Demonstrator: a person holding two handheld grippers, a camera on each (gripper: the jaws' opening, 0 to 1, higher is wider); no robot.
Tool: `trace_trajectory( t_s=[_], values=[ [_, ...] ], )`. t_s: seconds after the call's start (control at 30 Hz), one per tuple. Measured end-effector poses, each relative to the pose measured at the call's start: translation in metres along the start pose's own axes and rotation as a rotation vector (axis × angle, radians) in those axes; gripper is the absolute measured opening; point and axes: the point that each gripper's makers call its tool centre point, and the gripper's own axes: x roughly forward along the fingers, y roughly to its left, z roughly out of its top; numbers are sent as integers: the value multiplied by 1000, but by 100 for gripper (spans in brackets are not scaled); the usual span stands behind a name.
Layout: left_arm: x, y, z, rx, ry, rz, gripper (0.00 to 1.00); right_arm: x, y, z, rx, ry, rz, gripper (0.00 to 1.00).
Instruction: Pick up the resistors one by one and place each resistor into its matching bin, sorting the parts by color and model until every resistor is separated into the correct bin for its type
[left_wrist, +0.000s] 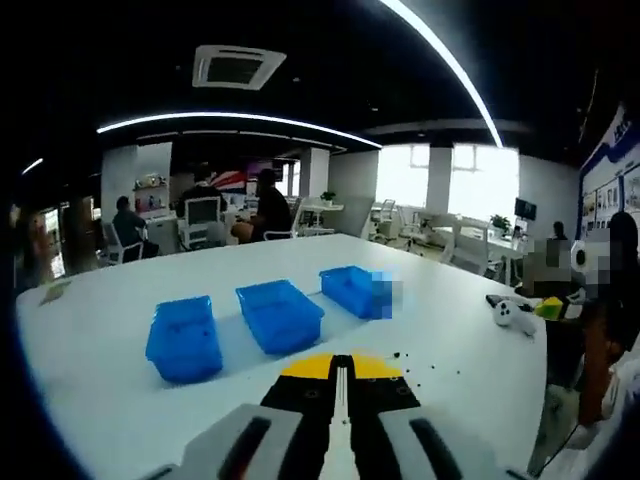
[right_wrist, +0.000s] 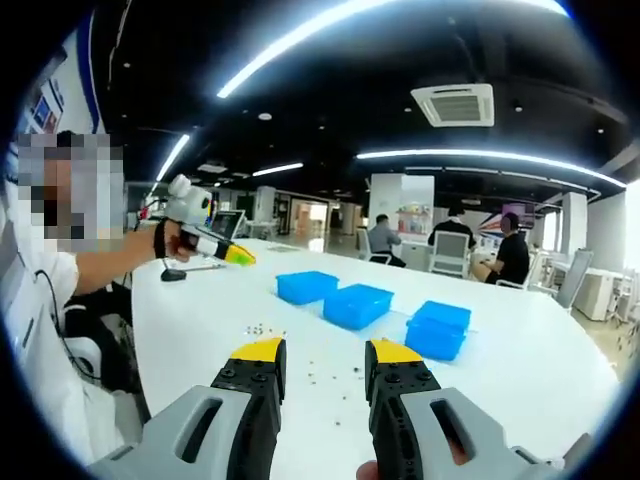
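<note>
Three translucent blue plastic bins (right_wrist: 372, 305) stand in a row on the smooth white worktop (right_wrist: 520, 370). Taking that row as the landmark, the tiny dark resistors (right_wrist: 262, 329) lie scattered loose on the bare surface on the near side of it, toward both pairs of tongs.

The right tongs (right_wrist: 322, 372) are parted wide with nothing between their yellow-tipped black jaws. The left tongs (left_wrist: 342, 368) are closed, jaw against jaw, and seem to hold nothing. Another person's hand (right_wrist: 172, 238) holds a further white, yellow-tipped gripper (right_wrist: 205, 230) off to one side of the bin row.

The resistors look very light, small and rigid, likely to skid on the slick top. Pinching each across its body with the jaw tips seems safest.
</note>
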Motion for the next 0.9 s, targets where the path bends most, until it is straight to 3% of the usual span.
trace_trajectory(
  t_s=[0.27, 0.43, 0.53, 0.7, 0.9],
  values=[
    [-39, 9, -7, -62, -116, 50, 7, 1, 6, -5, -3, 12, 11, 34],
    [-43, 18, -8, -69, -174, 81, 7, 2, 7, -7, -3, 17, 11, 34],
    [-39, 26, -6, -102, -191, 88, 7, 0, 8, -6, -5, 13, 9, 34],
    [-24, 50, 0, -125, -193, 153, 7, -3, 3, -4, -2, 7, -3, 34],
    [10, 88, 8, -131, -160, 235, 7, -5, 1, -1, -3, 0, -7, 34]
  ],
)
